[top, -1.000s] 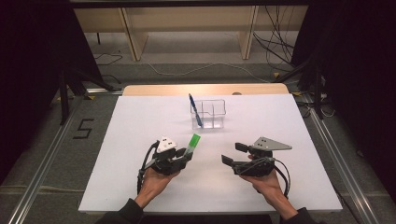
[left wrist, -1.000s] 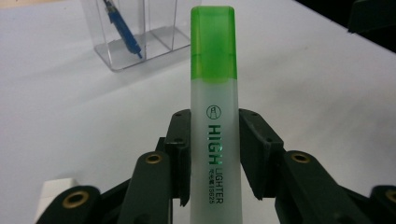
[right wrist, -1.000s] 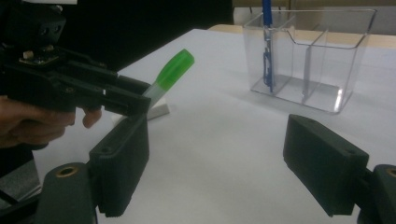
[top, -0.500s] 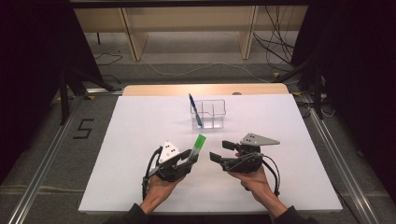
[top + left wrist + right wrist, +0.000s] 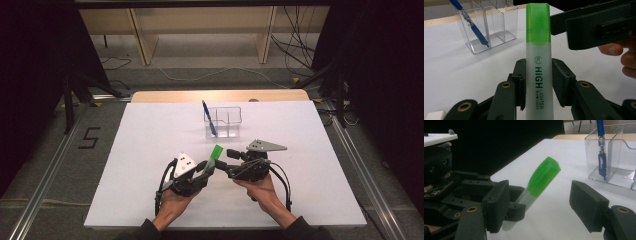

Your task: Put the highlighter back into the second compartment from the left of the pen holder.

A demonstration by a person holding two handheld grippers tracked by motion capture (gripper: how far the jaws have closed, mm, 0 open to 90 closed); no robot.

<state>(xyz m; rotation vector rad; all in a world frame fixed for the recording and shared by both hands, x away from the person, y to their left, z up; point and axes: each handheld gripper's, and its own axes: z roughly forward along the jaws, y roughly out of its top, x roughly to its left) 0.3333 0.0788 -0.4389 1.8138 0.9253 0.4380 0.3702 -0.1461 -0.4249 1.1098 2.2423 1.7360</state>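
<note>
Pinching the highlighter (image 5: pixel 538 75) barrel in my left fingers (image 5: pixel 202 170) above the near counter (image 5: pixel 150 150), right fingers (image 5: pixel 541 207) spread, just been closing around its green cap (image 5: pixel 543 176); should square up on the cap before squeezing.

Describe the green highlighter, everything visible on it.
The highlighter has a frosted, translucent plastic barrel printed HIGH LIGHTER in green and a bright green cap, still on. The left gripper is shut on its barrel, cap end tilted up above the white table. The right gripper has its jaws either side of the cap, just closing, not yet pressing.
</note>
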